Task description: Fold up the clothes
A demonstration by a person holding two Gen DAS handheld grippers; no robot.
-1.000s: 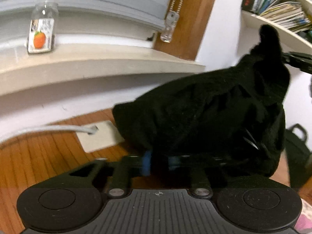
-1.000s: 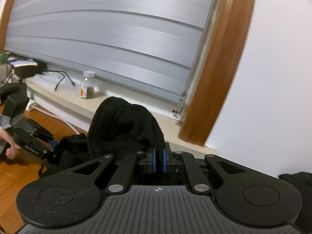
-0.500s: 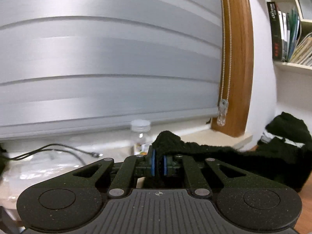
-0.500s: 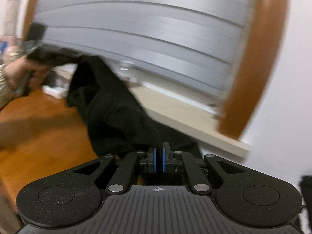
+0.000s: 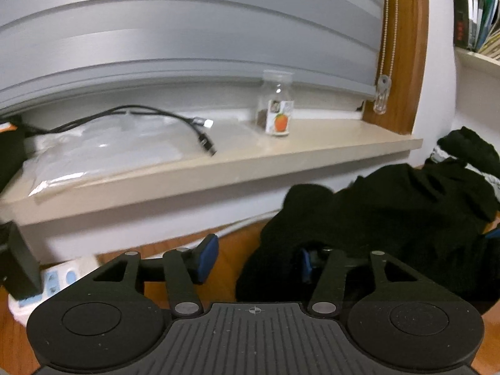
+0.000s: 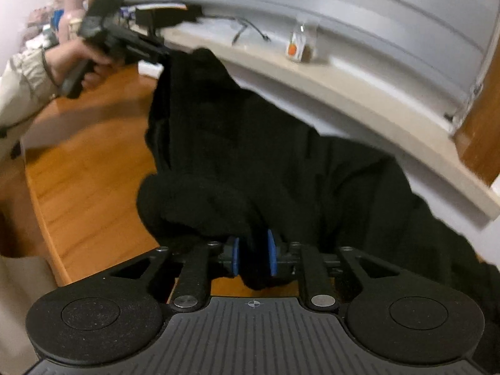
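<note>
Right wrist view: the black knitted garment (image 6: 281,156) stretches lengthwise along the wooden floor (image 6: 87,193), from my left gripper (image 6: 156,53) to my right gripper (image 6: 253,254). My right jaws, just opening, flank a fold; my left jaws have just parted, cloth draped over one finger (image 5: 304,264).

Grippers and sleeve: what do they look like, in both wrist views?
Both are matte black. The left gripper and right gripper each have blue pads, two round discs, silver rivets, a ribbed centre plate and a small crosshair mark. The left hand wears a beige sleeve with a gathered cuff.
</note>
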